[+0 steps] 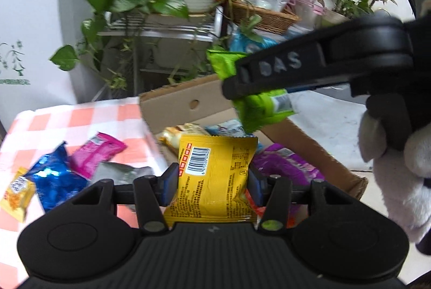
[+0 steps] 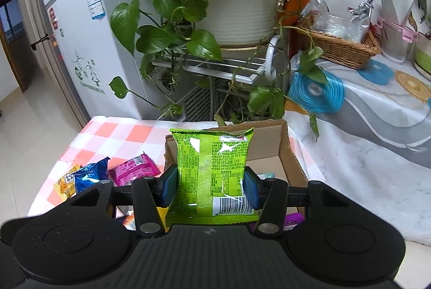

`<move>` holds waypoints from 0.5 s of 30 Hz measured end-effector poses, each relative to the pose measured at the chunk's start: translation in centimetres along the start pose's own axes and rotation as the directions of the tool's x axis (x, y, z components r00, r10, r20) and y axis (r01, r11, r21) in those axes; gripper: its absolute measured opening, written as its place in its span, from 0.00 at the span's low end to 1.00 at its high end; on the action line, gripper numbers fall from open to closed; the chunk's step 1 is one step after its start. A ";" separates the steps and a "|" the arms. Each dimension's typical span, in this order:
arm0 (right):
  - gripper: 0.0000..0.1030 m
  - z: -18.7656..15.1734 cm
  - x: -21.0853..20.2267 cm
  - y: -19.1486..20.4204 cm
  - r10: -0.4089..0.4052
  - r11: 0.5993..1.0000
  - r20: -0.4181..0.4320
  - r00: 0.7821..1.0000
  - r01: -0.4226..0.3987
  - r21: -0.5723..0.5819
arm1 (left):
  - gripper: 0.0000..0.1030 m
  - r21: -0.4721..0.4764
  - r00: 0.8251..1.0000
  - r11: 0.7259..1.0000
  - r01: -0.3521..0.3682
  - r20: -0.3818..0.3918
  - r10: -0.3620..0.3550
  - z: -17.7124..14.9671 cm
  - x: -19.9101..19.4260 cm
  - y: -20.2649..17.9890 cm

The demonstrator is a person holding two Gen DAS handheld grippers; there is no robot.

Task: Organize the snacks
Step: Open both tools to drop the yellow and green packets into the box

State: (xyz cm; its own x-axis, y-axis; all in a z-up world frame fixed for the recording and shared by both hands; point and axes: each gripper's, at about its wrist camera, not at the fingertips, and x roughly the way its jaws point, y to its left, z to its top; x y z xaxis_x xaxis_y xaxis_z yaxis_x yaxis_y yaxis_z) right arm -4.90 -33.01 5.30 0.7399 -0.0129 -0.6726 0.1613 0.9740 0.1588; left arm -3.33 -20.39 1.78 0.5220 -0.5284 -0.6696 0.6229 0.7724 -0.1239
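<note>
Two held packets, yellow (image 1: 215, 176) and green (image 2: 212, 176) (four loose on cloth).

The box (image 2: 292, 154) is open above; its far right corner is bare. Plant leaves (image 2: 265, 98) overhang its far wall.

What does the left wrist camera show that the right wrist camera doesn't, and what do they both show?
Only the left wrist view shows the left gripper clamping a yellow packet, the gloved hand carrying the right gripper, and a heap of snacks in the box.

Only the right wrist view shows blue mats on a draped table.

Both share the green packet held in the right gripper, the cardboard box, the checkered cloth with blue and pink packets, and the potted plant.
</note>
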 end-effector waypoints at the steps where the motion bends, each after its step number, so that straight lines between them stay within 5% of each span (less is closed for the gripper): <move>1: 0.57 0.0 0.0 -0.1 -0.004 1.000 0.001 1.000 0.004 0.004 | 0.50 -0.002 1.000 1.000 0.011 -0.004 -0.011 0.1 0.3 -0.3; 4: 0.59 0.1 -0.1 -0.5 0.004 1.000 0.002 1.000 -0.004 0.030 | 0.60 0.010 1.000 1.000 0.020 -0.004 -0.020 0.2 0.4 -1.1; 15: 0.67 0.4 0.0 -0.8 0.030 0.994 0.016 0.999 -0.032 0.101 | 0.72 0.010 0.999 0.999 -0.038 0.007 0.038 0.6 -0.7 0.1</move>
State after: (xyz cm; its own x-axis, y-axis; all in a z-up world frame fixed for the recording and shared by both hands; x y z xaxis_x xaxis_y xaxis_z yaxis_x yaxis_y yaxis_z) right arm -4.80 -33.91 5.46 0.7549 0.0130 -0.6557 0.2026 0.9463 0.2521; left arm -3.27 -20.13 2.65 0.5491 -0.5010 -0.6689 0.6083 0.7884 -0.0912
